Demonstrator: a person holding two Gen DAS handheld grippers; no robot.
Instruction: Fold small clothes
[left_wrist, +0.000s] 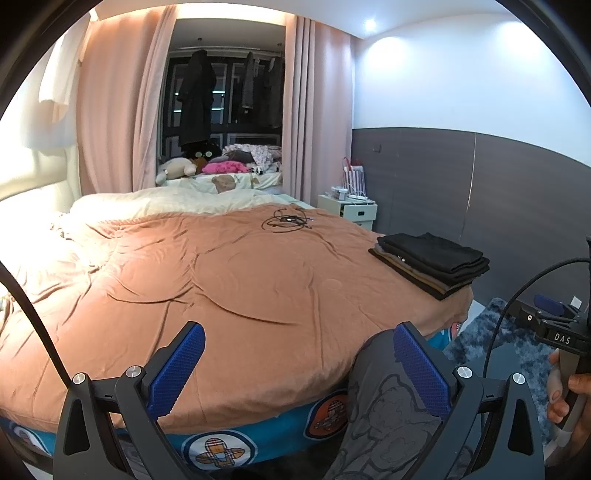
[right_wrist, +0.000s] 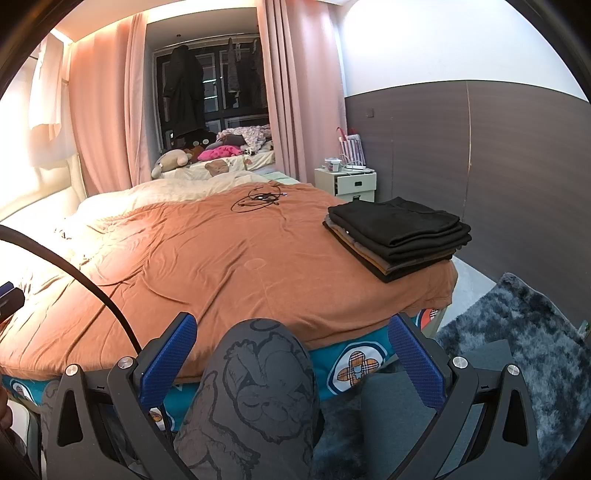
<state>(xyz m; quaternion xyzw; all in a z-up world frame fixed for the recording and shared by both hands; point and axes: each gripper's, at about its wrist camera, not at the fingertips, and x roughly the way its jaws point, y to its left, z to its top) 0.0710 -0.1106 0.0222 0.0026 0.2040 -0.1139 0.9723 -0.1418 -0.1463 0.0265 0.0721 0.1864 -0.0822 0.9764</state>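
Note:
A stack of folded dark clothes (left_wrist: 432, 262) lies on the right corner of the bed, black pieces on top and brown ones beneath; in the right wrist view the stack (right_wrist: 399, 232) is ahead and to the right. My left gripper (left_wrist: 299, 328) hangs open over the bed's near edge, nothing between its blue pads. My right gripper (right_wrist: 291, 321) is open too and holds nothing. A person's knee in grey printed trousers (right_wrist: 258, 387) sits between and below its fingers. The knee (left_wrist: 388, 406) also shows by the left gripper's right finger.
An orange blanket (left_wrist: 240, 277) covers the bed, with a tangle of black cables (right_wrist: 258, 199) at its far side. A white nightstand (right_wrist: 347, 182) stands beyond the stack. A dark shaggy rug (right_wrist: 517, 332) lies on the floor to the right. A hand (left_wrist: 569, 391) holds the other tool.

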